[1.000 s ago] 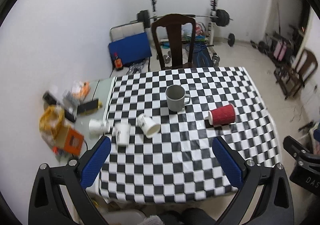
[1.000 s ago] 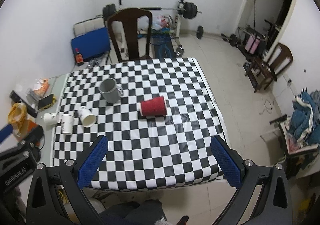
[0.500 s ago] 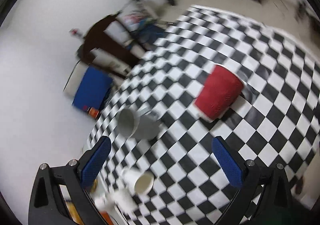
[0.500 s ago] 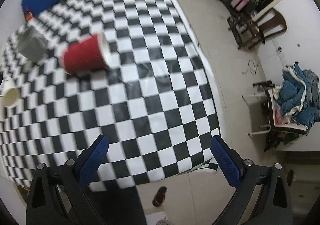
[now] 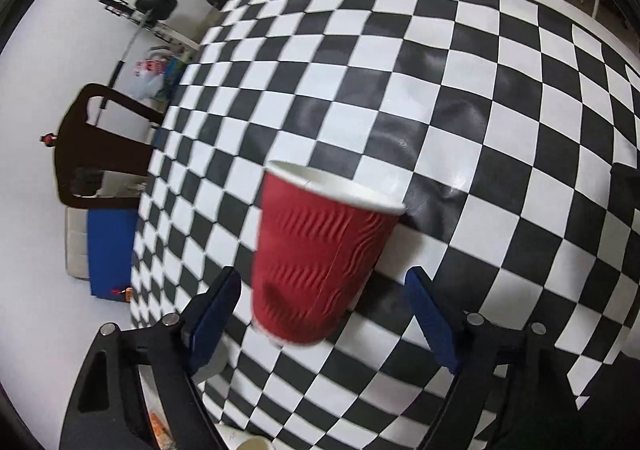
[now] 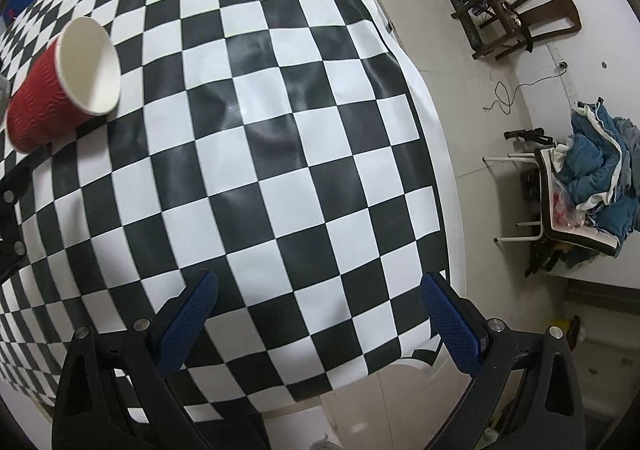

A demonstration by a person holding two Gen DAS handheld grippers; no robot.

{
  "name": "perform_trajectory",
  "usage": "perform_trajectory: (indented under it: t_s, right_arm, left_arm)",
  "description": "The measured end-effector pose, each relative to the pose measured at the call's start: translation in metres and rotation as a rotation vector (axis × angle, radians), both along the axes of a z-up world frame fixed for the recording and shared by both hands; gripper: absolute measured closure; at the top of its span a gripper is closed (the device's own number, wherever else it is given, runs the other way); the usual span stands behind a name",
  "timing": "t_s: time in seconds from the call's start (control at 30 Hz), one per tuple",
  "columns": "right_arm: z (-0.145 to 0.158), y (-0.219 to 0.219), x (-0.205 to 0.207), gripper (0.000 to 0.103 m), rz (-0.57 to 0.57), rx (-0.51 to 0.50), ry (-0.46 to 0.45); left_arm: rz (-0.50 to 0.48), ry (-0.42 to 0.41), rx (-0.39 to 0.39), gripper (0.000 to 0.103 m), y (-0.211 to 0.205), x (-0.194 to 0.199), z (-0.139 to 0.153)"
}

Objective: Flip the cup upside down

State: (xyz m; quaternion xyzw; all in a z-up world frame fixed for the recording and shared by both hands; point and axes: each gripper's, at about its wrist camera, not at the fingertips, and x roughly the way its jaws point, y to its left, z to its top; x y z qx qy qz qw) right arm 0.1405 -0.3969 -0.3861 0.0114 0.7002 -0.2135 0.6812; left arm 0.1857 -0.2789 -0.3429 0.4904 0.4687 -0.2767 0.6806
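A red ribbed paper cup (image 5: 316, 254) with a white inside lies on its side on the black-and-white checkered tablecloth (image 5: 480, 90). My left gripper (image 5: 326, 314) is open, its blue fingers on either side of the cup's base end, not touching it. In the right wrist view the cup (image 6: 60, 86) lies at the far left, its mouth facing the camera. My right gripper (image 6: 320, 322) is open and empty above the table's near right part, well away from the cup.
A dark wooden chair (image 5: 100, 154) stands at the table's far side with weights and a blue mat behind it. A white cup rim (image 5: 252, 444) shows at the bottom edge. Beside the table's right edge are a chair with blue clothes (image 6: 592, 186) and a wooden chair (image 6: 528, 18).
Both grippers have dropped close to the table. My left gripper has moved in on the red cup, which now lies between its open fingers. The right gripper has shifted toward the table's right edge.
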Motion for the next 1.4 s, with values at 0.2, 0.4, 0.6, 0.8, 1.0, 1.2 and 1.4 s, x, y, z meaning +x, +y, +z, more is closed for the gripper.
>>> perform_trajectory:
  t_s: [0.2, 0.4, 0.6, 0.8, 1.0, 1.2, 1.4]
  right_arm:
    - [-0.007, -0.010, 0.002, 0.001, -0.006, 0.005, 0.013]
    - [-0.012, -0.014, 0.001, 0.003, -0.016, 0.014, 0.025]
    - [0.000, -0.004, -0.007, 0.003, -0.019, 0.010, 0.010]
    - [0.011, -0.005, -0.014, 0.003, -0.030, 0.013, -0.009]
    - [0.019, 0.010, -0.017, 0.003, -0.025, 0.037, -0.016]
    - [0.027, 0.044, -0.017, 0.003, 0.021, 0.069, -0.026]
    - [0.032, 0.083, -0.023, 0.003, 0.085, 0.093, -0.024]
  left_arm:
    - [-0.021, -0.031, 0.029, 0.023, -0.009, 0.012, -0.020]
    - [0.062, 0.002, -0.016, 0.028, -0.006, 0.033, -0.015]
    - [0.147, 0.010, -0.056, 0.030, 0.005, 0.038, -0.003]
    - [0.260, 0.038, -0.120, 0.030, 0.025, 0.034, 0.023]
    - [0.428, 0.096, -0.181, 0.030, 0.064, 0.018, 0.050]
    - [0.629, 0.179, -0.244, 0.030, 0.120, -0.012, 0.070]
    - [0.916, 0.329, -0.360, 0.030, 0.180, -0.041, 0.072]
